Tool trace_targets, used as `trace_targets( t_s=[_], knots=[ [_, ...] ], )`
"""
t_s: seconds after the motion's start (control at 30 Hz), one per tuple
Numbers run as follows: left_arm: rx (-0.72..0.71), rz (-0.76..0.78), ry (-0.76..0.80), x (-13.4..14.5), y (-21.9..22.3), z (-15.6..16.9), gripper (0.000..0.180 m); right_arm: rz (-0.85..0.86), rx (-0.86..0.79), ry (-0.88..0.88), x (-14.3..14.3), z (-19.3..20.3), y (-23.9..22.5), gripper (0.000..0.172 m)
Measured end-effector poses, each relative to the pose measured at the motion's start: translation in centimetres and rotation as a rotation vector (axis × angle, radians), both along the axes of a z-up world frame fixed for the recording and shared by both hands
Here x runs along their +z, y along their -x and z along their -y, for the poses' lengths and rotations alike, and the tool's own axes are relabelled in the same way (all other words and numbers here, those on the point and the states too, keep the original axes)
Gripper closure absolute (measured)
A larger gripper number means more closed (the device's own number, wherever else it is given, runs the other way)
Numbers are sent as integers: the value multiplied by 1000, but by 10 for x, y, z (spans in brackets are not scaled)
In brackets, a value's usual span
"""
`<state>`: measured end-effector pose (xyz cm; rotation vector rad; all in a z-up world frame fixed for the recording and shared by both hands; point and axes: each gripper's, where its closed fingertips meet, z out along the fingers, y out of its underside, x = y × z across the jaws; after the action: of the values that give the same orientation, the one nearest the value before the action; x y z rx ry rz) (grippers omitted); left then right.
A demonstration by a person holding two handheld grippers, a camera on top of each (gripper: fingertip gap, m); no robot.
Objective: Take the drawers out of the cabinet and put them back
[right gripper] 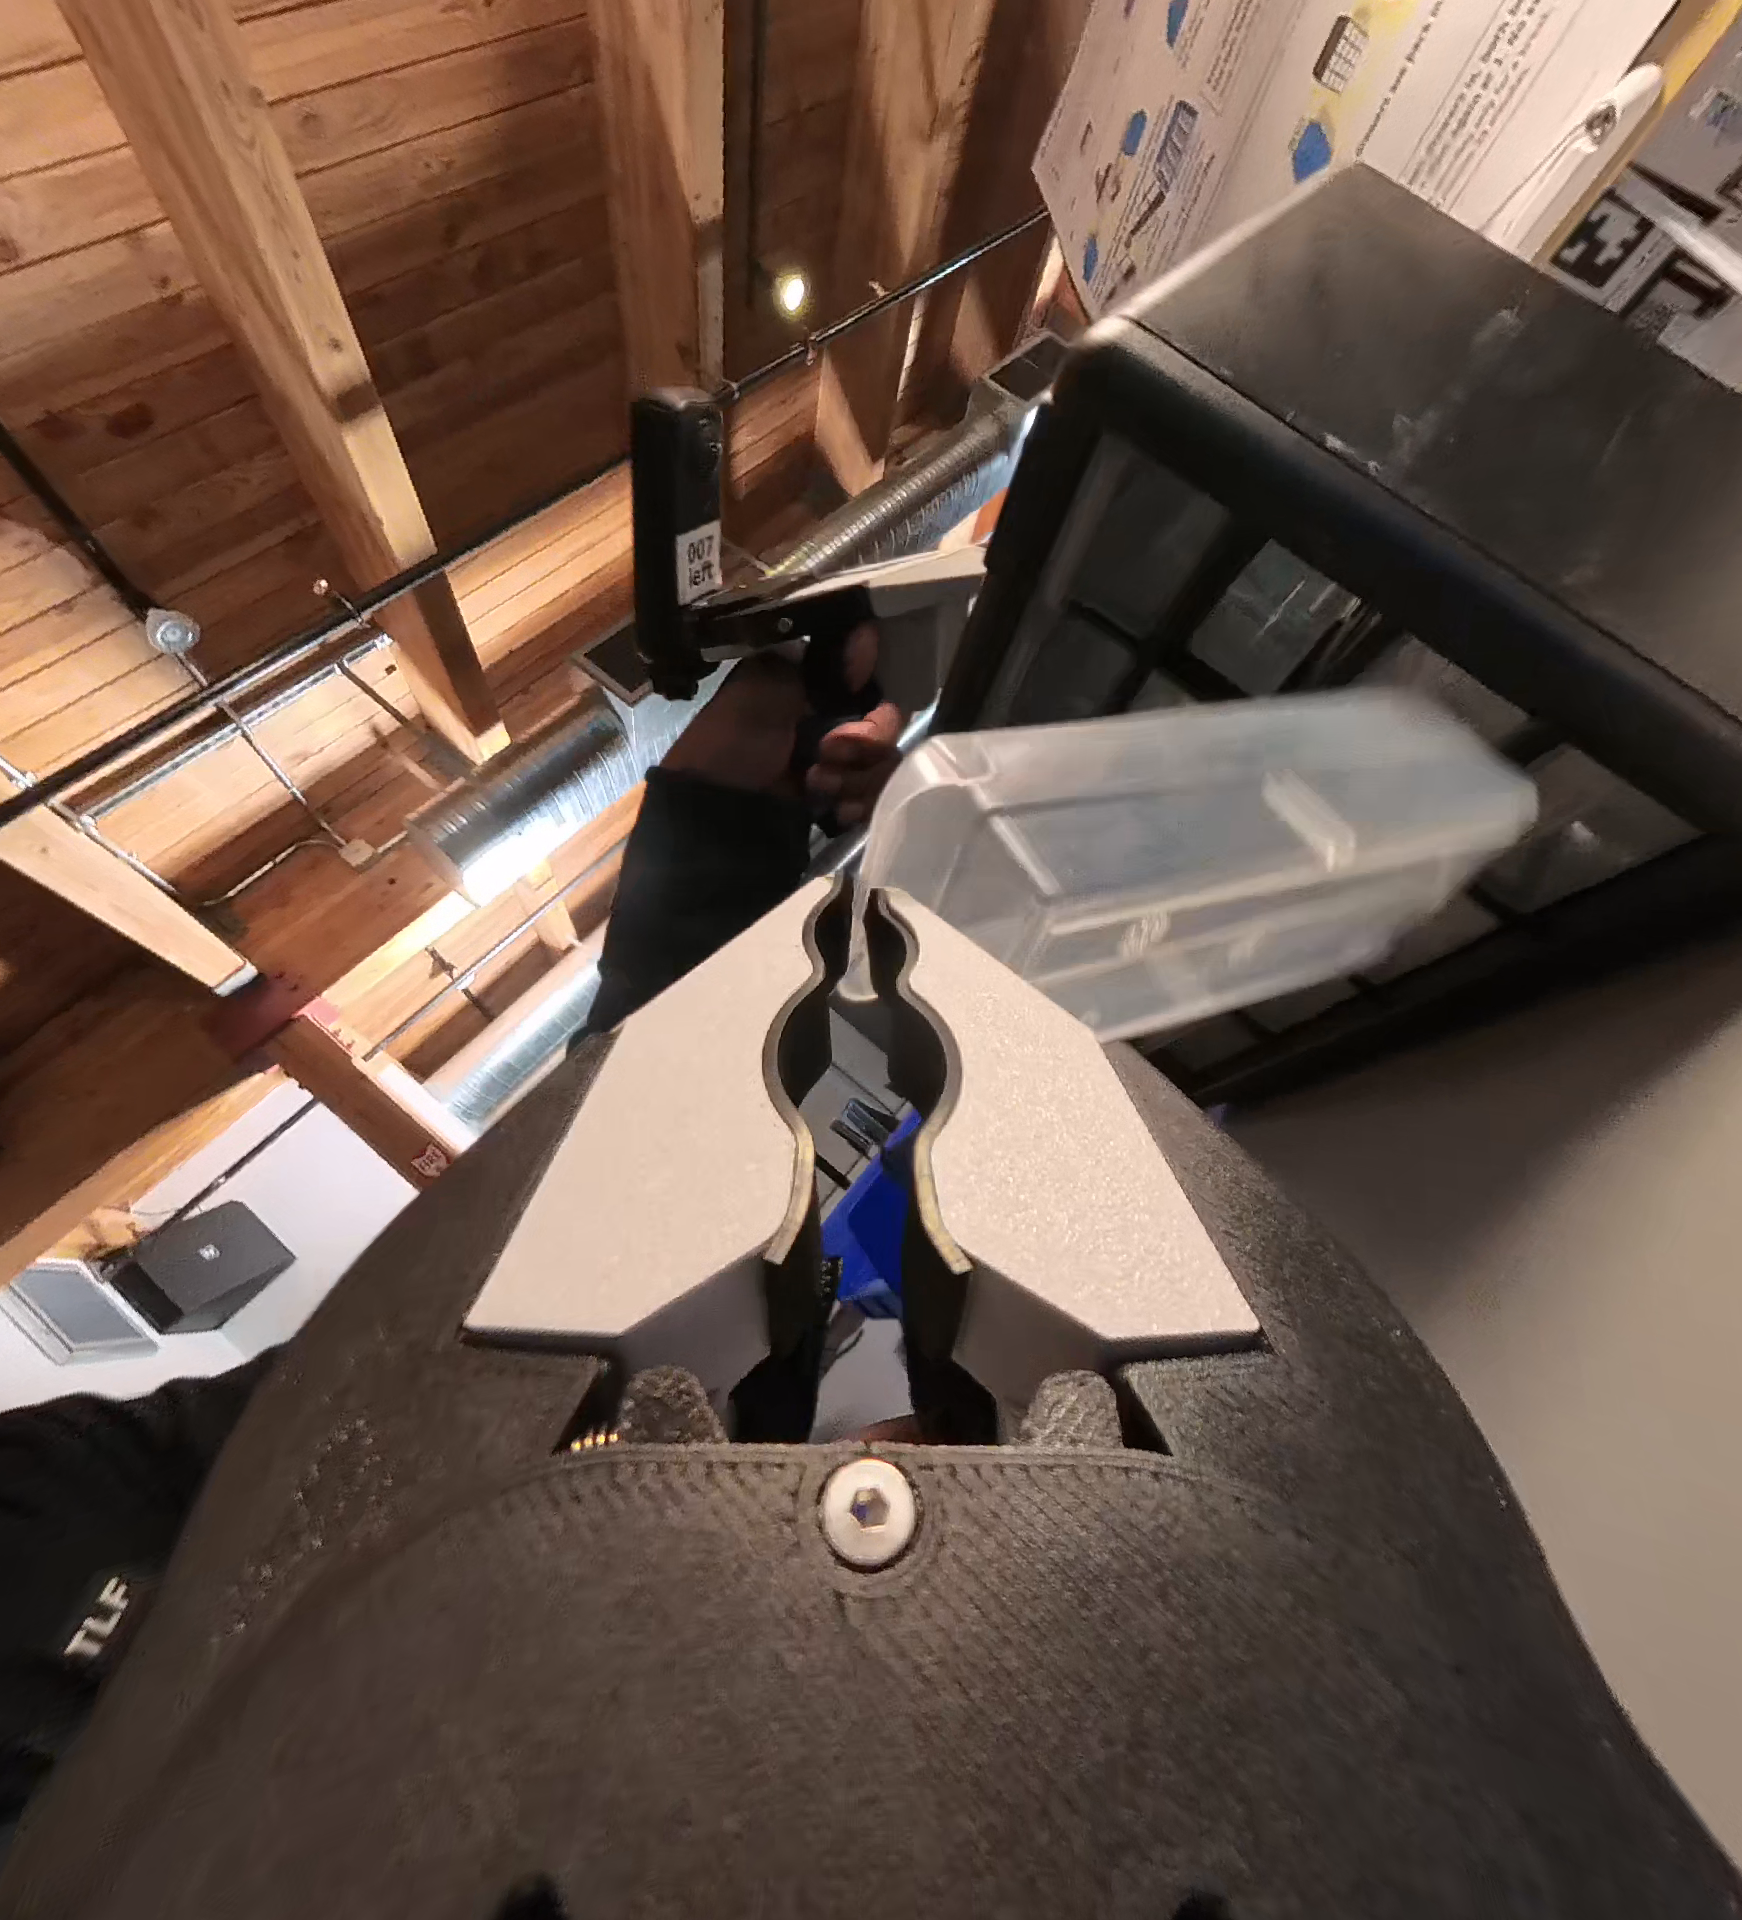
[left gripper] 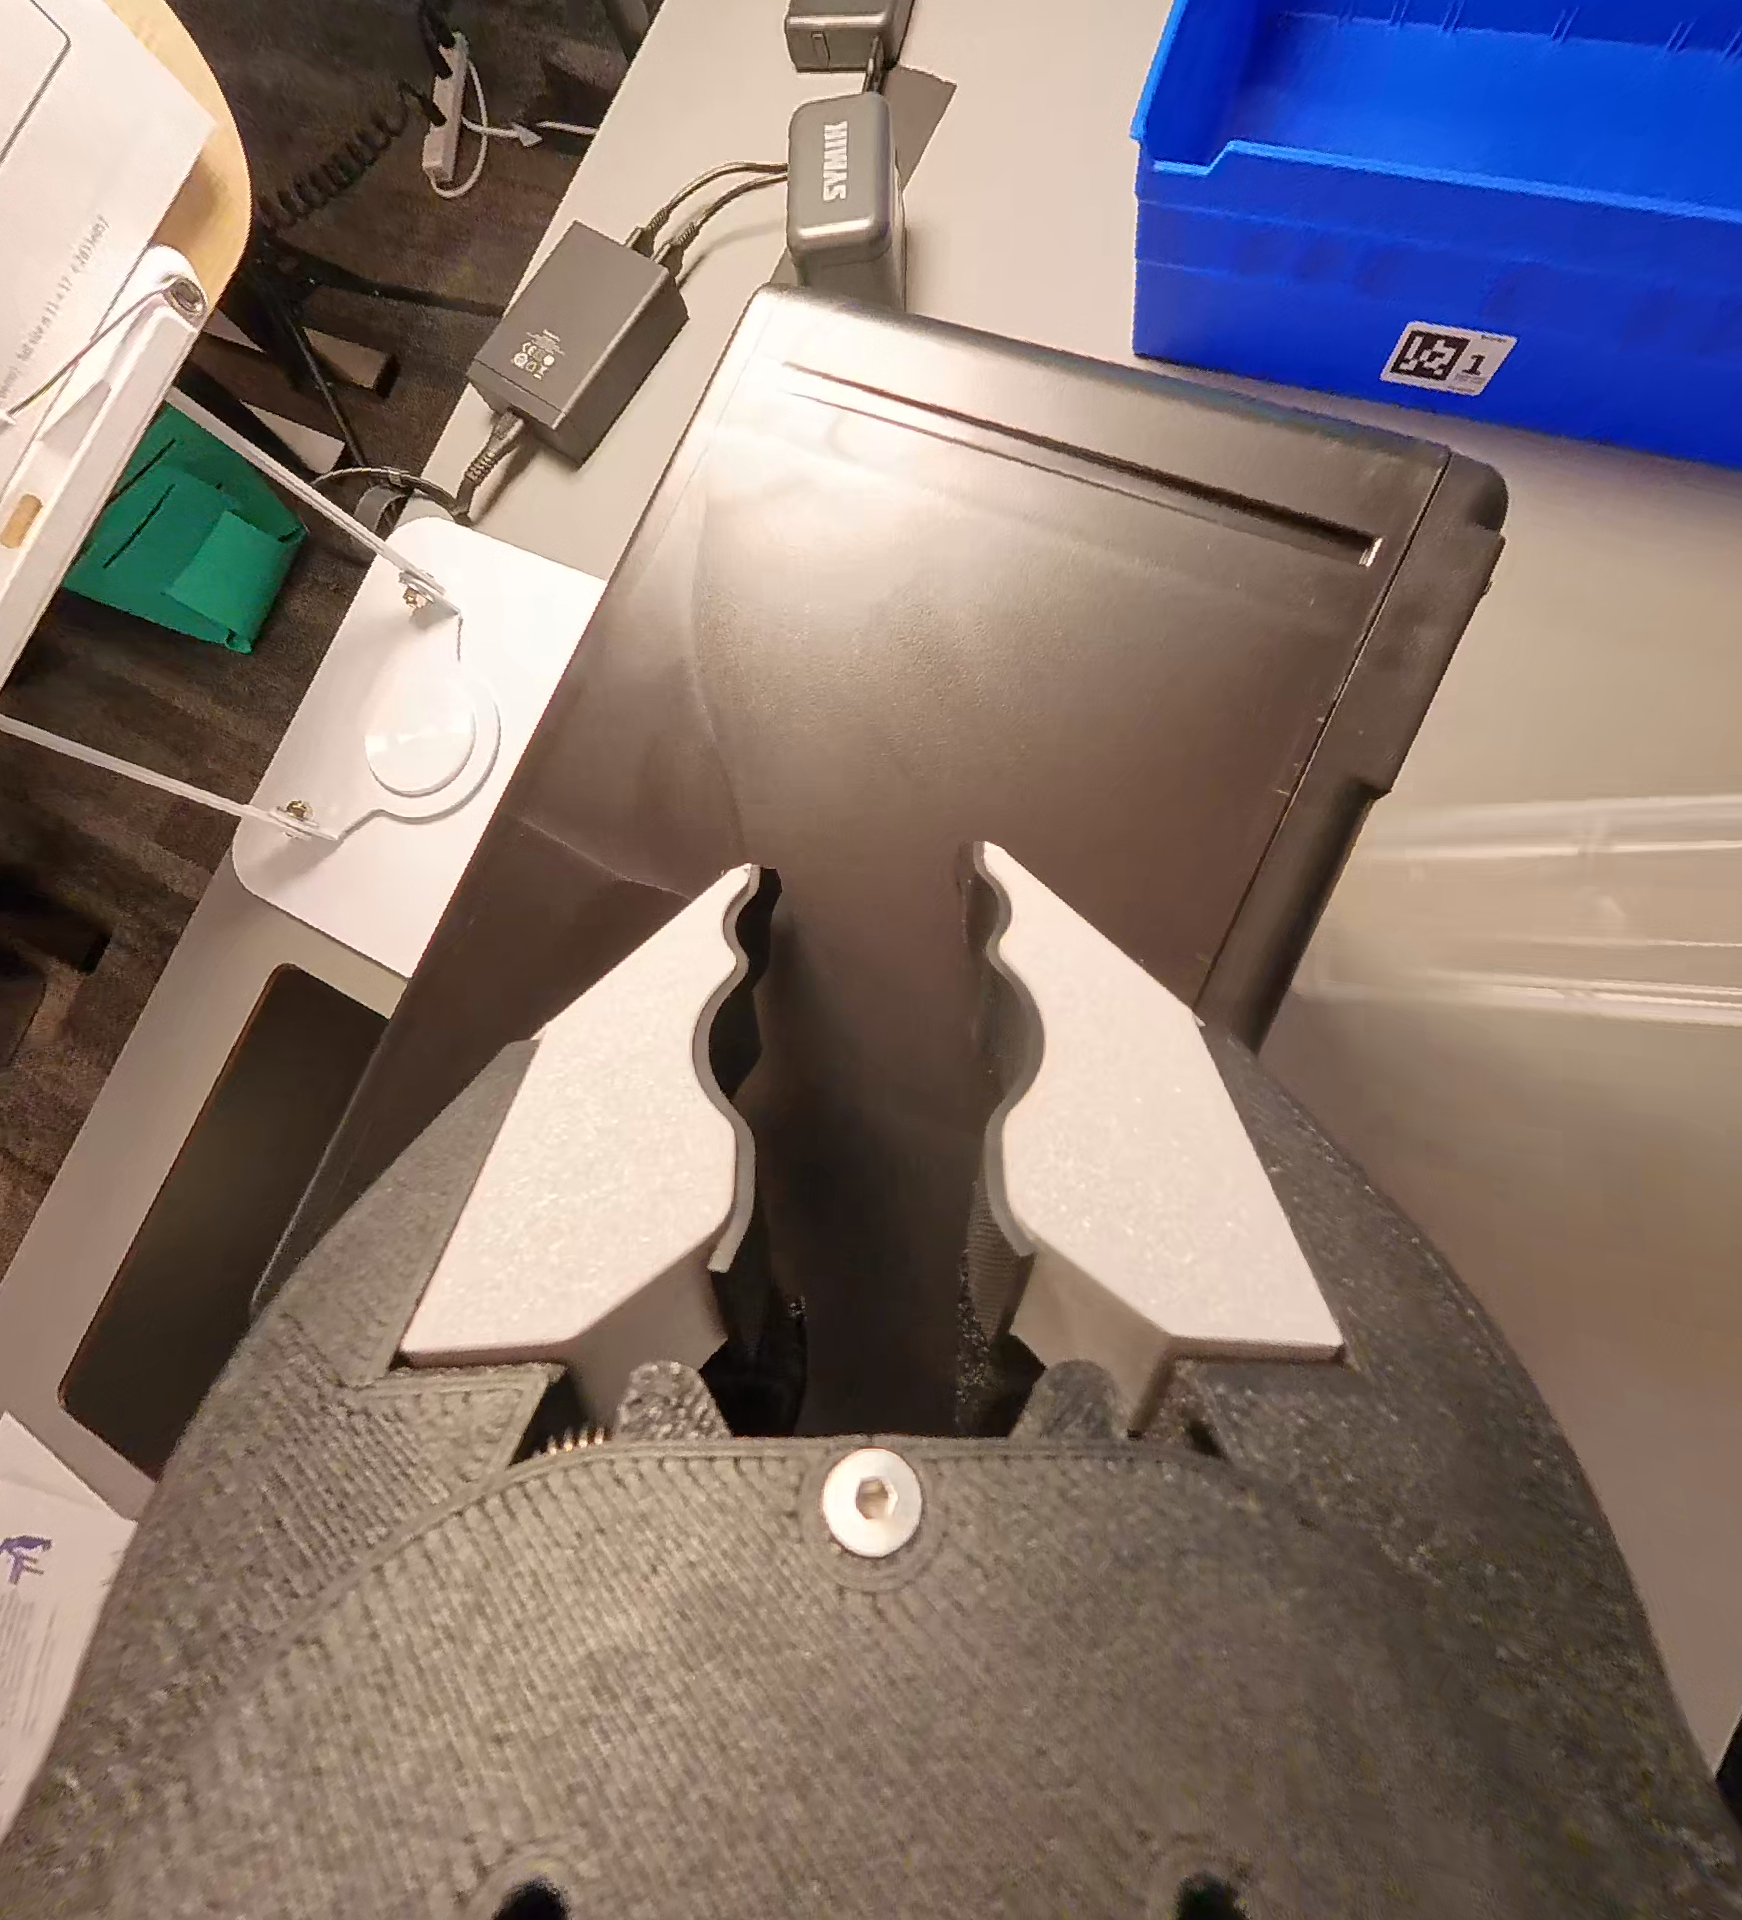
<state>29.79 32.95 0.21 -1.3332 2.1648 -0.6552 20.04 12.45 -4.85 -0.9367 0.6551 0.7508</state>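
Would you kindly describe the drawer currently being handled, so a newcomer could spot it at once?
Find the black cabinet on the grey table. Just before its front hangs a clear plastic drawer, pinched by its lip in the right claw. Unlike its neighbours, it is outside the cabinet.

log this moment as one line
left gripper: jaws open over cabinet top | right gripper: jaws shut on clear drawer, out of cabinet
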Motion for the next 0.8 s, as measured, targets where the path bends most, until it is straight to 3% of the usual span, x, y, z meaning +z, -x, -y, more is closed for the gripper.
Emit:
trace_targets(
  t_s=[0.03, 0.2, 0.37, 0.53, 0.67, 0.8],
  knots=[
    [1, 3, 4, 0, 0, 0, 142, 10, 3, 3, 1, 6, -1, 169],
    [5, 12, 13, 0, 0, 0, 142, 74, -30, 36, 16, 40, -15, 170],
    [3, 9, 3, 0, 0, 0, 143, 256, -130, 156, 59, 82, -57, 169],
    [0, 6, -22, 0, 0, 1, 147, 389, -243, 377, 81, 126, -140, 168],
    [2, 10, -20, 0, -1, 2, 147, 247, -113, 439, 58, 145, -204, 169],
    [9, 13, -6, 0, -2, 2, 146, 140, 37, 465, 23, 147, -232, 169]
  ],
)
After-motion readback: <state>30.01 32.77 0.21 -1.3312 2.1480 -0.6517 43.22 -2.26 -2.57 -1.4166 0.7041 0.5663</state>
